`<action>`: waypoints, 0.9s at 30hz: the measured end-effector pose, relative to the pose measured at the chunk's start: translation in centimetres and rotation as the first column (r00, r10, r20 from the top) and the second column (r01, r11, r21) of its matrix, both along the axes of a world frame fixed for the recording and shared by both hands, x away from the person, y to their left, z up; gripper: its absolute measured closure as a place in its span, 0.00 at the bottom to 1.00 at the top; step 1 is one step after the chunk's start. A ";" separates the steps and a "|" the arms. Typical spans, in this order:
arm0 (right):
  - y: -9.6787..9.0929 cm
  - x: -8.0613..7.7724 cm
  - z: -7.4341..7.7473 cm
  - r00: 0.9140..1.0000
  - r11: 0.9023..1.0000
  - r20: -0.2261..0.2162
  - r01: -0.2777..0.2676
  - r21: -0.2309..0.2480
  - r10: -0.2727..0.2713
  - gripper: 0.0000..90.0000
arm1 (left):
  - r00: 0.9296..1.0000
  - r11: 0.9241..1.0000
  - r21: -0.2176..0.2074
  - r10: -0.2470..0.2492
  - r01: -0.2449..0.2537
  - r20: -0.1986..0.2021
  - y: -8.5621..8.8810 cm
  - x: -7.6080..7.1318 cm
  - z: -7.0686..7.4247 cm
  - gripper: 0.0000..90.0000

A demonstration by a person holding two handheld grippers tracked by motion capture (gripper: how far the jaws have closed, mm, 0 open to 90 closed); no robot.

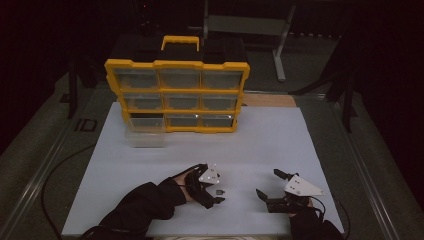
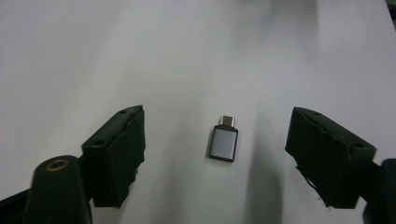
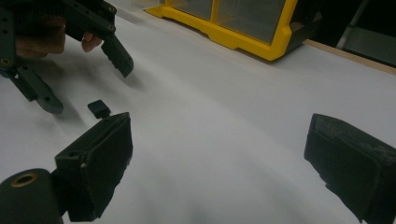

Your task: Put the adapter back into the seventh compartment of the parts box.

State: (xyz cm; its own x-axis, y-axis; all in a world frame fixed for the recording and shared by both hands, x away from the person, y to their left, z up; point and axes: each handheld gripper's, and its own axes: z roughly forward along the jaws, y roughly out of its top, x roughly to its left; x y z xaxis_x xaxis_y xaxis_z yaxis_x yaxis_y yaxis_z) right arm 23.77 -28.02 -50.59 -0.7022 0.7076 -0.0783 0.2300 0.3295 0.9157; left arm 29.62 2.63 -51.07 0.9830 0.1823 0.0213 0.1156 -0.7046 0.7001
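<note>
Right now the left gripper (image 2: 224,154) hangs over a small grey adapter (image 2: 223,143) that lies flat on the white mat (image 1: 270,140), near the front edge and well short of the yellow organizer (image 1: 177,95). Its jaws stand apart with the adapter between them, touching neither pad — no grip yet. In the left gripper view the adapter sits a little right of the middle of the gap, its metal plug end pointing away from the camera and its long axis slightly tilted.

The step in hand looks like a pinch pick of that adapter. To do it well, shift the gripper slightly so the piece lies midway between the pads, and turn the wrist a touch so the pads meet its two long flat sides squarely rather than a corner. Bring the tips down until they almost brush the mat — the piece is thin, and a high close would probably skid over it. Close slowly; a one-sided touch could spin it or push it away.

The right gripper (image 3: 219,168) rests wide open and empty over bare mat to the right, well clear of the work.
</note>
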 end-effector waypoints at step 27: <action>0.0 0.0 0.0 1.000 1.000 -0.001 -0.001 -0.001 0.001 0.09 | 0.999 0.998 0.053 -0.025 0.026 -0.026 -0.8 0.1 -0.4 0.73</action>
State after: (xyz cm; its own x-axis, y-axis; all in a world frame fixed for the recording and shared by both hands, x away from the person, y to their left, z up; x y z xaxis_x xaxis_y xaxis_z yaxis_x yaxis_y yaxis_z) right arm 23.75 -28.00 -50.59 -0.7029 0.7070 -0.0783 0.2304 0.3304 0.9153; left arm 29.70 1.84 -51.51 0.9876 0.1567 0.0057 0.1142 -0.7436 0.6588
